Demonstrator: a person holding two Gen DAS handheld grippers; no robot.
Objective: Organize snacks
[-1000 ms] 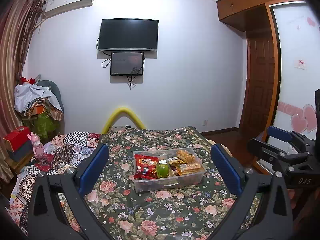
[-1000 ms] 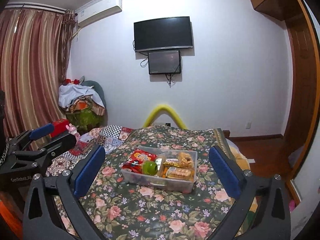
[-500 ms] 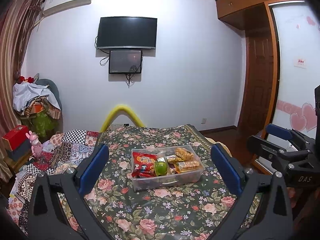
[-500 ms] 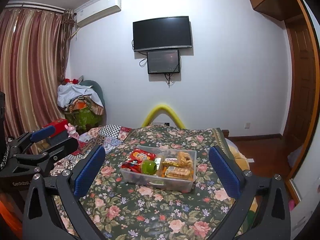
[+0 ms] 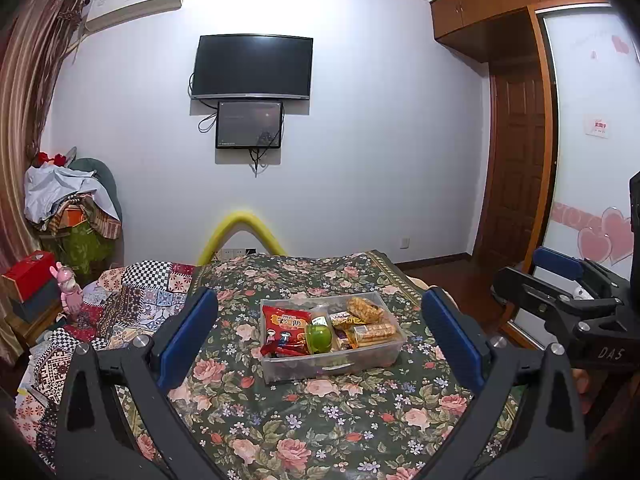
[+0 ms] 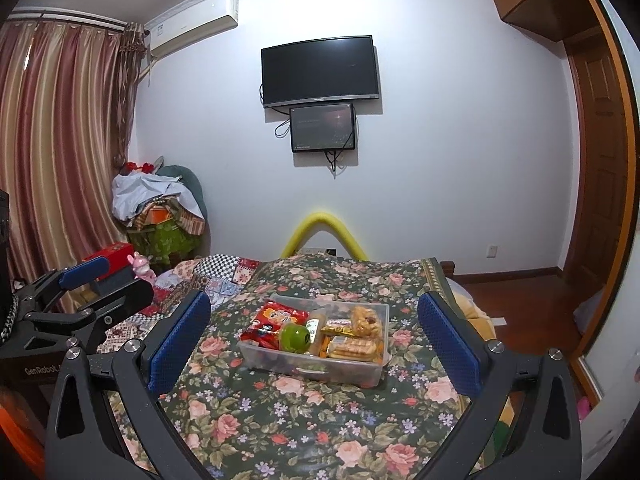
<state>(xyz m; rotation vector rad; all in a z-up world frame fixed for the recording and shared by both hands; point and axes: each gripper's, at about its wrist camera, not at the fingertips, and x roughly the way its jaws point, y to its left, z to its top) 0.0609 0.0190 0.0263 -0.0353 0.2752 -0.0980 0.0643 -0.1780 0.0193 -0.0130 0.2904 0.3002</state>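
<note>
A clear plastic bin [image 5: 376,356] [image 6: 372,368] sits on a floral bedspread [image 5: 320,420] [image 6: 288,420]. Inside it lie a red snack bag [image 5: 285,330] [image 6: 269,322], a green round item [image 5: 319,338] [image 6: 295,337], a cracker pack [image 5: 374,332] [image 6: 354,347] and other wrapped snacks. My left gripper [image 5: 320,338] hovers well back from the bin, open and empty. My right gripper [image 6: 314,336] is likewise open and empty, also short of the bin. Each gripper shows at the edge of the other's view: the right one [image 5: 560,296], the left one [image 6: 92,292].
A patchwork quilt [image 5: 132,296] covers the bed's left part. A pink toy [image 5: 68,292] and red box [image 5: 28,274] stand at left beside a pile of clothes [image 5: 68,204]. A yellow foam arch [image 5: 240,232] rises behind the bed. A door [image 5: 516,168] and wardrobe are at right.
Both grippers have drifted slightly; the bin sits a touch lower and more central in each view. Nothing was grasped or released.
</note>
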